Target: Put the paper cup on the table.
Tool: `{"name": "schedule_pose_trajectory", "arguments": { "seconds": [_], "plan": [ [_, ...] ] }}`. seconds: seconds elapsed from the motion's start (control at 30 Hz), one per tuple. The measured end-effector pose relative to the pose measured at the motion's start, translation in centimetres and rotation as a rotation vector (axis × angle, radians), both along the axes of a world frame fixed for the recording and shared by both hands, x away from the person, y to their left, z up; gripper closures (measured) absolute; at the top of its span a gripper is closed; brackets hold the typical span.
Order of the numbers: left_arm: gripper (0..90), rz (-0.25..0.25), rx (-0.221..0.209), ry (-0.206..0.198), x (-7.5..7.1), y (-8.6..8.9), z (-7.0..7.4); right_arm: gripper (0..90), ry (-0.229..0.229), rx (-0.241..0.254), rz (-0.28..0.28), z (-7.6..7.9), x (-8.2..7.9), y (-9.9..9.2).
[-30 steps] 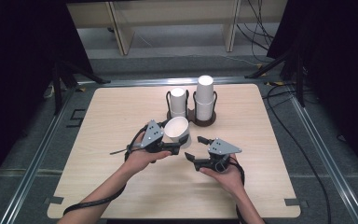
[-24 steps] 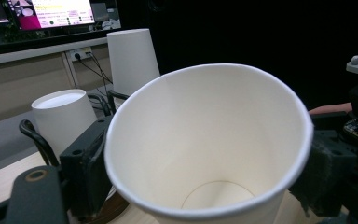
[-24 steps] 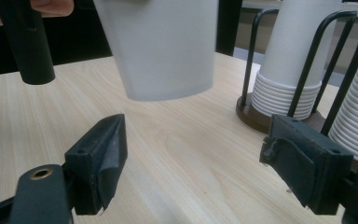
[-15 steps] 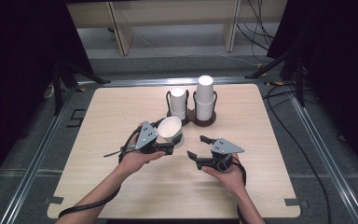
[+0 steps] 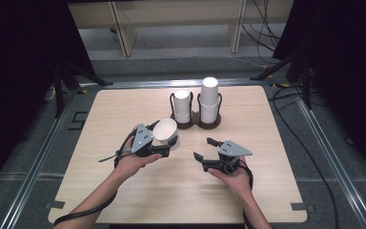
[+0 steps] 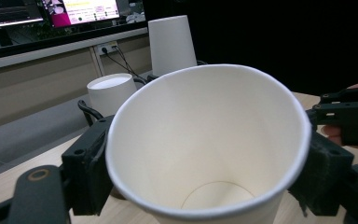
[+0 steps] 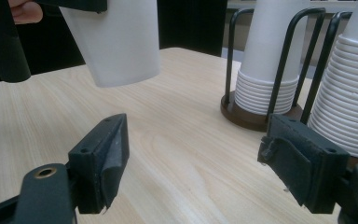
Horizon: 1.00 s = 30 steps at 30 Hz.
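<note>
High view: left gripper [image 5: 167,149] clamps one paper cup [image 5: 166,132], lifted clear of the table [image 5: 124,109]; right gripper [image 5: 206,149], empty, jaws just narrowing yet apart. Cup placement remains.

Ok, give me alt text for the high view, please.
The left gripper holds a white cup tilted above the table; the right gripper hangs open beside it, empty. Behind them a holder carries two cup stacks.
</note>
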<state>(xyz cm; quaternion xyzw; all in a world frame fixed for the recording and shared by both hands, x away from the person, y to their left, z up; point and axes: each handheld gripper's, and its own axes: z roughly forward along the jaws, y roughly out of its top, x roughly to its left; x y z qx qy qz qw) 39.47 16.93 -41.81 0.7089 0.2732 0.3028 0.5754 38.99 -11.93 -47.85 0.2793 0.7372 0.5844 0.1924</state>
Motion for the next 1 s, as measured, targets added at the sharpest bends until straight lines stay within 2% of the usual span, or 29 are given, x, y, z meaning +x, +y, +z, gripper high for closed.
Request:
{"name": "schedule_pose_trajectory", "arguments": {
  "seconds": [0.03, 0.07, 0.1, 0.23, 0.27, 0.3, 0.37, 0.4, 0.43, 0.47, 0.5, 0.53, 0.57, 0.7, 0.83, 0.87, 1.0],
  "plan": [
    [19.8, 0.003, 0.001, 0.001, 0.0, 0.1, 0.0, 23.2, -0.022, -0.01, -0.005, 0.0, 0.1, -0.1],
    [19.8, 0.003, -0.005, -0.003, 0.1, 0.2, -0.1, 23.2, -0.02, -0.016, -0.005, 0.0, 0.1, -0.1],
    [19.8, 0.007, -0.002, -0.001, 0.0, 0.4, -0.1, 23.2, 0.0, 0.007, -0.009, 0.0, 0.0, 0.0],
    [19.8, 0.017, 0.001, -0.002, 0.1, 0.8, -0.1, 23.4, -0.043, 0.009, -0.019, -0.1, 0.2, -0.1],
    [19.8, 0.019, 0.003, -0.002, 0.1, 0.9, -0.1, 23.4, -0.033, 0.015, -0.017, -0.1, 0.2, 0.0],
    [19.8, 0.023, 0.014, -0.004, 0.1, 1.0, -0.2, 23.5, 0.001, 0.024, -0.011, -0.1, 0.1, 0.0],
    [19.7, 0.031, 0.012, -0.008, 0.1, 1.2, -0.3, 23.8, -0.014, 0.014, -0.026, -0.1, 0.1, -0.1],
    [19.7, 0.036, 0.018, -0.009, 0.2, 1.3, -0.3, 23.8, -0.002, 0.017, -0.026, -0.1, 0.1, -0.1],
    [19.7, 0.034, 0.019, -0.007, 0.2, 1.4, -0.4, 23.9, -0.019, 0.008, -0.027, -0.1, 0.2, -0.2],
    [19.8, 0.037, 0.028, -0.011, 0.3, 1.6, -0.5, 24.0, -0.007, 0.018, -0.021, -0.1, 0.1, -0.2],
    [19.8, 0.037, 0.008, -0.019, 0.4, 1.6, -0.7, 24.2, -0.015, 0.019, -0.019, -0.1, 0.2, -0.2],
    [19.8, 0.044, 0.023, -0.011, 0.3, 1.8, -0.7, 24.2, 0.006, 0.037, -0.007, -0.2, 0.2, -0.1],
    [19.8, 0.051, 0.03, -0.007, 0.3, 2.0, -0.8, 24.2, 0.007, 0.038, -0.008, -0.2, 0.2, -0.1],
    [19.9, 0.069, 0.019, -0.012, 0.5, 2.5, -1.0, 24.5, 0.007, 0.035, -0.015, -0.2, 0.2, -0.1],
    [19.9, 0.085, 0.029, -0.009, 0.5, 3.1, -1.1, 24.7, 0.019, 0.029, -0.026, -0.2, 0.1, -0.2],
    [19.9, 0.092, 0.03, -0.009, 0.5, 3.2, -1.1, 24.7, -0.006, 0.011, -0.028, -0.2, 0.3, -0.3],
    [19.9, 0.108, 0.03, -0.013, 0.7, 3.7, -1.2, 24.9, 0.003, 0.013, -0.028, -0.1, 0.2, -0.4]
  ]
}}
